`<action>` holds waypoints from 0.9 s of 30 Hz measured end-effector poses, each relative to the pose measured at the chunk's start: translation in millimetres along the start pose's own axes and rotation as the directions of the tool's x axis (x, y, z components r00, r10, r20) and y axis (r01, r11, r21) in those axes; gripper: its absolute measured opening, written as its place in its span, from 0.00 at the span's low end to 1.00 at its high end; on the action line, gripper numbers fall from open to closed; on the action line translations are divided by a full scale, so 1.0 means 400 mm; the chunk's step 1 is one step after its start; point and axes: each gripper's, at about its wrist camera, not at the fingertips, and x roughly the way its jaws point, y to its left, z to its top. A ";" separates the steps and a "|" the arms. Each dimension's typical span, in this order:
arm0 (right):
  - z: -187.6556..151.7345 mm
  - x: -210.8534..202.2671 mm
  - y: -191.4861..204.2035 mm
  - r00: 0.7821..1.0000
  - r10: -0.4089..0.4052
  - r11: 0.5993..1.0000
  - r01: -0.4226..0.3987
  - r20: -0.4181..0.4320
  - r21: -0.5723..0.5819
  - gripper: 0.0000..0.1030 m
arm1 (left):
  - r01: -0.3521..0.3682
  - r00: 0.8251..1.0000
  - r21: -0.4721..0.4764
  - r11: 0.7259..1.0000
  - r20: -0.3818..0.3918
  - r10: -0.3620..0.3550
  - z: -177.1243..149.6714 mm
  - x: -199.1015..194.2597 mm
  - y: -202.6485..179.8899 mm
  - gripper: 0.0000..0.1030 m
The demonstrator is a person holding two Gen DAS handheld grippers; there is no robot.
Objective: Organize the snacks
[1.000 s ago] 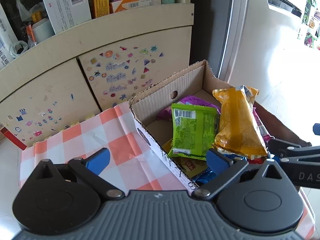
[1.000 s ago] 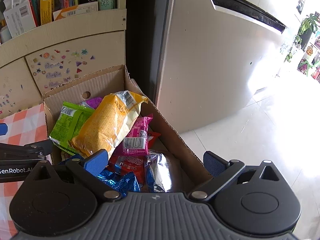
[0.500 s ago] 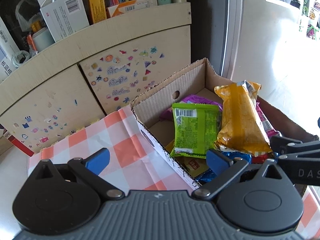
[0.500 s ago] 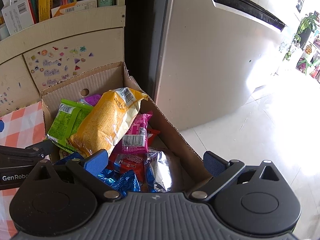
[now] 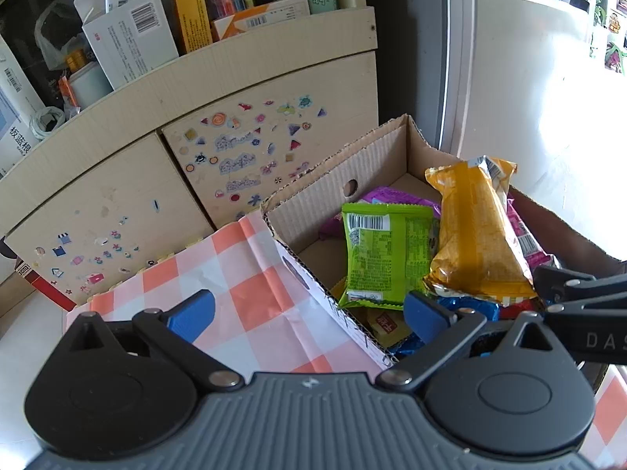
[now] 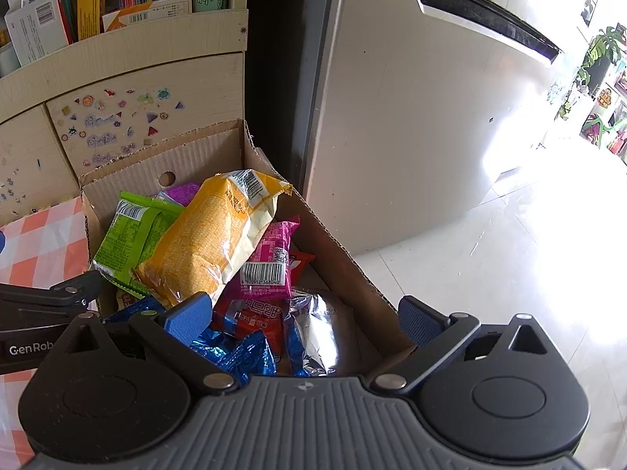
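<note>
Left gripper: fingers spreading wide, gripping nothing, hovering over checked cloth and near wall of cardboard box. Green packet and yellow packet are lying in the box at 1 o'clock, beyond the right-hand finger. Right gripper: fingers spreading wide, empty, straddling blue wrappers and silver packet; yellow packet at 11 o'clock.

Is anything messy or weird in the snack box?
Yes. The snacks in the cardboard box lie jumbled: the big yellow packet slants across the green packet and pink packet. The box's top edges look ragged, as if torn.
</note>
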 end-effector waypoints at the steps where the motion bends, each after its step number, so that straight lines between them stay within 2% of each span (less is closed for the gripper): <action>1: 0.000 0.000 0.000 1.000 0.000 1.000 0.000 0.000 0.000 1.00 | 0.000 1.000 0.000 1.000 0.000 0.000 0.000 0.000 -0.001 0.99; 27: -0.006 -0.010 0.017 1.000 -0.005 1.000 0.005 0.012 -0.029 1.00 | -0.003 1.000 -0.010 1.000 -0.009 0.003 -0.012 -0.002 0.008 0.98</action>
